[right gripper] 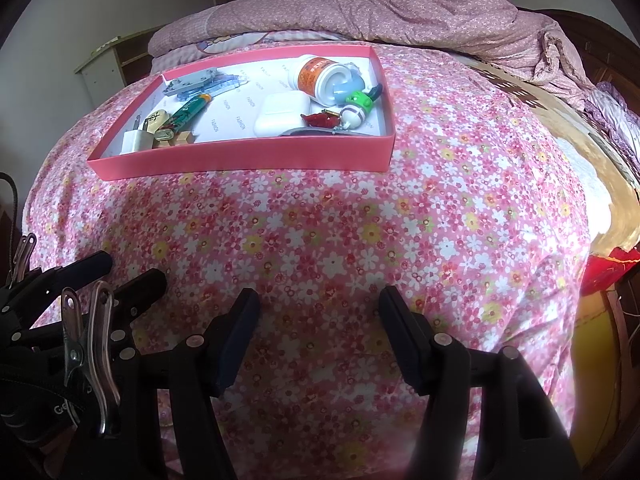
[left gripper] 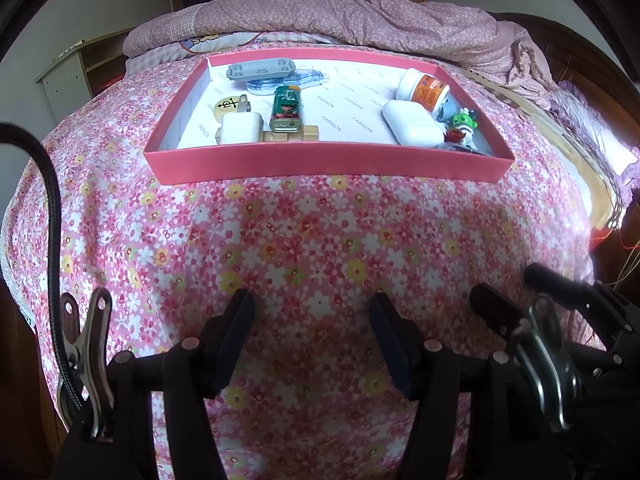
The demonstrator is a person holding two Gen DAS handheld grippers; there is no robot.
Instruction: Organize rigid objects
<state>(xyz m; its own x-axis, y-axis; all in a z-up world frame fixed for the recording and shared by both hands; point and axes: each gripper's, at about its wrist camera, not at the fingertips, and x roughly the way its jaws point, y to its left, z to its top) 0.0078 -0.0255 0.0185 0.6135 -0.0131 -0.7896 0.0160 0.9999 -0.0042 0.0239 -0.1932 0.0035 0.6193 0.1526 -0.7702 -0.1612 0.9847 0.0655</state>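
Note:
A pink box (left gripper: pixel 320 166) (right gripper: pixel 240 160) lies on the flowered bedsheet and holds several small items. At its left are a white charger (left gripper: pixel 240 129), a green lighter (left gripper: pixel 286 109) (right gripper: pixel 188 110), wooden blocks (left gripper: pixel 296 134), a grey plastic piece (left gripper: pixel 262 69) and a round wooden piece (left gripper: pixel 228 105). At its right are a white earbud case (left gripper: pixel 414 124) (right gripper: pixel 282 114), a white bottle with an orange label (left gripper: pixel 424 90) (right gripper: pixel 320 76) and small toy keychains (left gripper: pixel 460 128) (right gripper: pixel 356 110). My left gripper (left gripper: pixel 314 312) and right gripper (right gripper: pixel 318 306) are open and empty, low over the sheet in front of the box.
A rumpled pink quilt (left gripper: pixel 360 12) lies behind the box. A wooden bed frame (left gripper: pixel 592 184) runs along the right. A shelf unit (left gripper: pixel 72 76) stands at the far left. The right gripper's fingers (left gripper: pixel 560 280) show at the lower right of the left view.

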